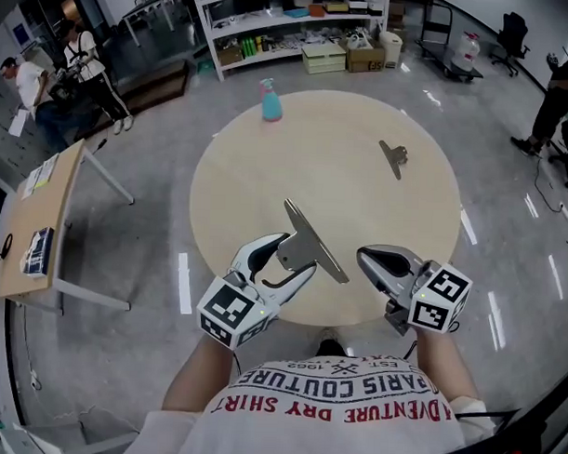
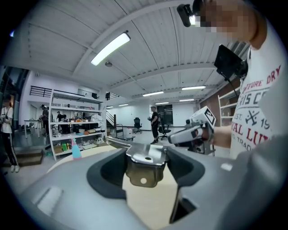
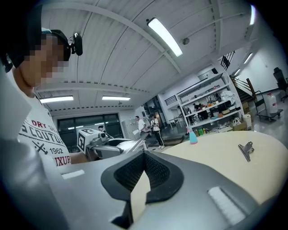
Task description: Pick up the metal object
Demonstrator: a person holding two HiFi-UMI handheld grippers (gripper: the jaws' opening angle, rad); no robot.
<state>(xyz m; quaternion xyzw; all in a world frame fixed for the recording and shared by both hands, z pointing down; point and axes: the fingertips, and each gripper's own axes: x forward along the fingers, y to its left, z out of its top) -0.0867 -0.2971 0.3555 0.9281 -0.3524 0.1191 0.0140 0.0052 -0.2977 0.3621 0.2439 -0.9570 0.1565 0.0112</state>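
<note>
Round tan table (image 1: 258, 183) fills my head view. Near its 6 o'clock edge my right gripper (image 1: 365, 258) is closed on nothing. My left gripper (image 1: 285, 257) clamps the metal object (image 1: 313, 246) above the tabletop, its long axis running from 11 to 5 o'clock.

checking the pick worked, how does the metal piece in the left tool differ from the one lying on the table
The held metal piece is clamped in the left tool above the round table; the other metal piece lies loose on it. The held metal piece is close to the person, the other farther out to the right. Both are grey bent metal.
</note>
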